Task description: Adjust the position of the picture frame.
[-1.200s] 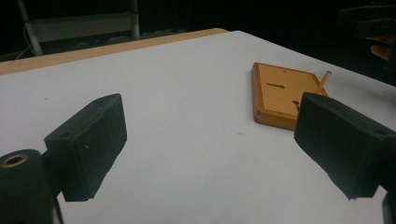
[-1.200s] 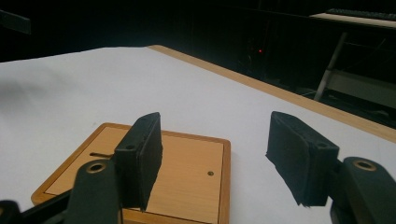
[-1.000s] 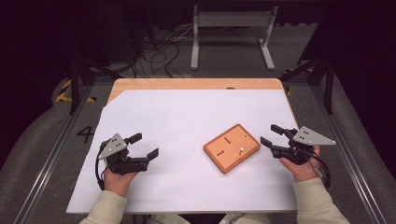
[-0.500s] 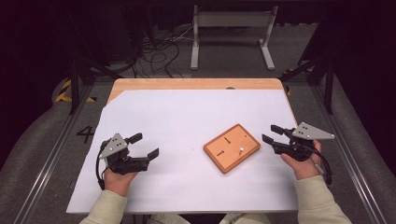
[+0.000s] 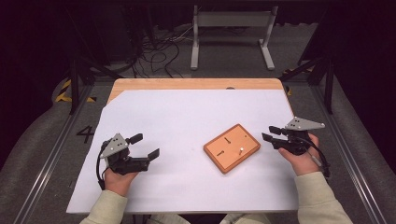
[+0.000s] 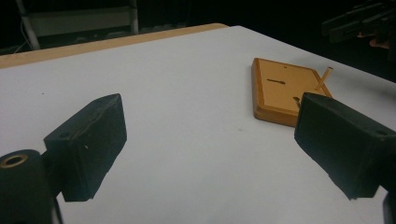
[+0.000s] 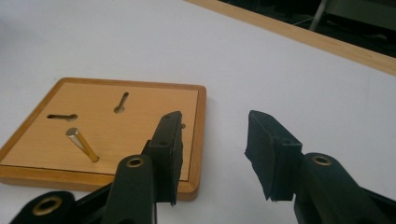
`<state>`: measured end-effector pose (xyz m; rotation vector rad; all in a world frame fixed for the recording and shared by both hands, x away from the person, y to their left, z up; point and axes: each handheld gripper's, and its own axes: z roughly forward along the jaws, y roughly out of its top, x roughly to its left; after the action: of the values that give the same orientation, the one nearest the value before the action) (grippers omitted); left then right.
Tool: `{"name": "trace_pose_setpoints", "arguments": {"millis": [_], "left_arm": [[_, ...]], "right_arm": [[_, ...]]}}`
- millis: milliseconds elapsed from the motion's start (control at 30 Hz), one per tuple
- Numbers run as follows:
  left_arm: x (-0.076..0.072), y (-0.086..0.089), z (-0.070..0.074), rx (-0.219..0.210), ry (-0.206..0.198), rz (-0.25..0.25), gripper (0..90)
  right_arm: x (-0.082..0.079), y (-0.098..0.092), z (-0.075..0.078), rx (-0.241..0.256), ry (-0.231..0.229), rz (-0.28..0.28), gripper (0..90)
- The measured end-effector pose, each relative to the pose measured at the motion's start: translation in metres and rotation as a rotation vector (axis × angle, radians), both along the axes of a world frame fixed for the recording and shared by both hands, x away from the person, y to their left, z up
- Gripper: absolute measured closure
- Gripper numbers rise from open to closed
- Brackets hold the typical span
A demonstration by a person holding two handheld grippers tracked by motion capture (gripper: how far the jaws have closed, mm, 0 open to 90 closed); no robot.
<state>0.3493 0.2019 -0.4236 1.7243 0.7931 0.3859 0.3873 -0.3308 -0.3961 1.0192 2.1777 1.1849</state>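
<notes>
Table [image 5: 187, 107]: white sheet over a wooden top, the wood showing along the far edge. Wooden board [image 5: 232, 147]: lies flat on the sheet, right of centre, turned at an angle, with slots in its face. Left gripper [image 5: 145, 147]: held over the sheet, well apart from the board, jaws spread, nothing between them. Right gripper [image 5: 270, 133]: just beside the board's right corner, jaws apart, empty. Peg [image 7: 82, 144]: brass-coloured, stands tilted in the board.
</notes>
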Motion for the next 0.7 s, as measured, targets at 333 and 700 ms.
{"name": "trace_pose_setpoints", "arguments": {"millis": [333, 700], "left_arm": [[0.001, 0.000, -0.001, -0.001, 0.004, -0.001, 9.6], [0.001, 0.000, -0.001, 0.000, 0.007, 0.000, 9.6]], "right_arm": [[0.016, -0.001, -0.016, -0.074, 0.142, -0.033, 70.5], [0.027, 0.006, -0.033, -0.150, 0.239, -0.049, 89.9]]}}
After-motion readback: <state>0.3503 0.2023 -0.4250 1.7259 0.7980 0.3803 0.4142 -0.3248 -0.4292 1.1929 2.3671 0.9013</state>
